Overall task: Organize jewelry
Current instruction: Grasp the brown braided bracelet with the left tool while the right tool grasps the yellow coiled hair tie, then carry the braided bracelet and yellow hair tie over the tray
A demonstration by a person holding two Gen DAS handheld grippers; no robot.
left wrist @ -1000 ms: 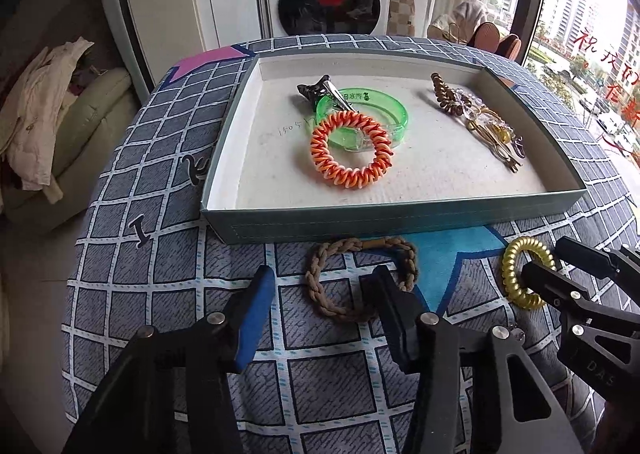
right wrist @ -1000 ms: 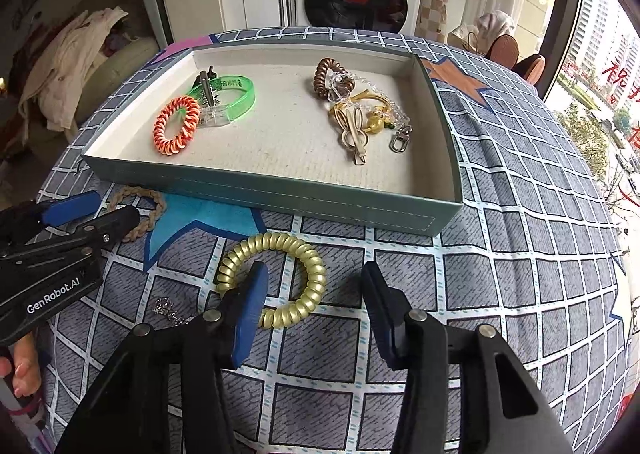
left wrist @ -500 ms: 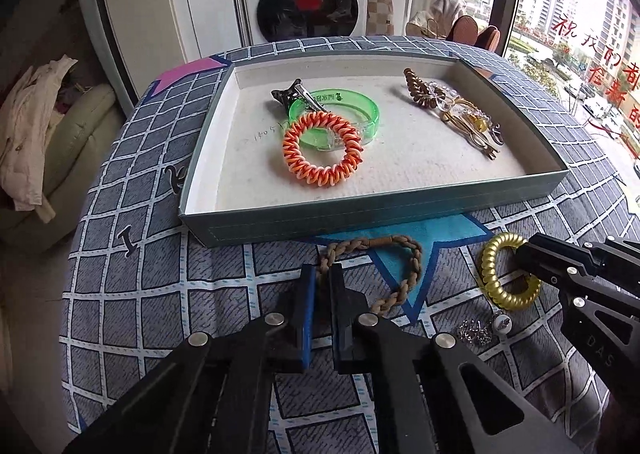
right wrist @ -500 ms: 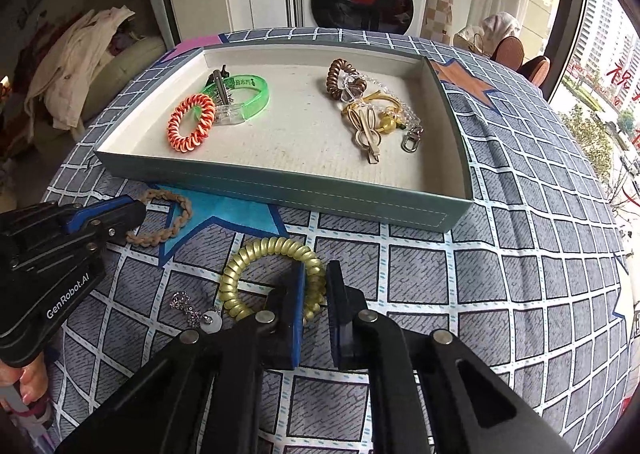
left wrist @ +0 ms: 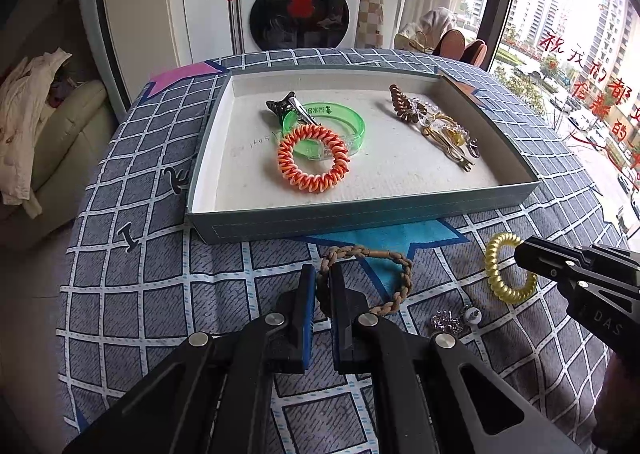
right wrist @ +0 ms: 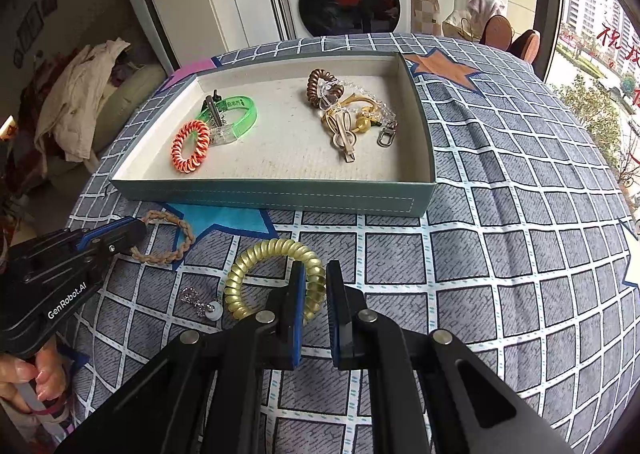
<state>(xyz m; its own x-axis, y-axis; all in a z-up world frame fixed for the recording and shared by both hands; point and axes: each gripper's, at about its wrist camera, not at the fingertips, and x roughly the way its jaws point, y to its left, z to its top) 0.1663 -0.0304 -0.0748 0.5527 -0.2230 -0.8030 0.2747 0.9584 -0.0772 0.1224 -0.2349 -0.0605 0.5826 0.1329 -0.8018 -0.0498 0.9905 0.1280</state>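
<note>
Both our grippers have clamped since the earlier frame: left gripper point(left wrist: 322, 294) pinches the braided cord bracelet point(left wrist: 394, 278), right gripper point(right wrist: 312, 294) pinches the gold spiral hair tie point(right wrist: 256, 274), both on the cloth before the tray point(right wrist: 280, 196). Orange spiral tie point(left wrist: 312, 162) and others lie inside; a small charm point(right wrist: 202, 304) also remains outside.

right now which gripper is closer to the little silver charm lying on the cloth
Neither clearly. The silver charm lies between them. The left gripper, shut on the braided bracelet, sits to its left; the right gripper, shut on the gold coil tie, to its right.
</note>
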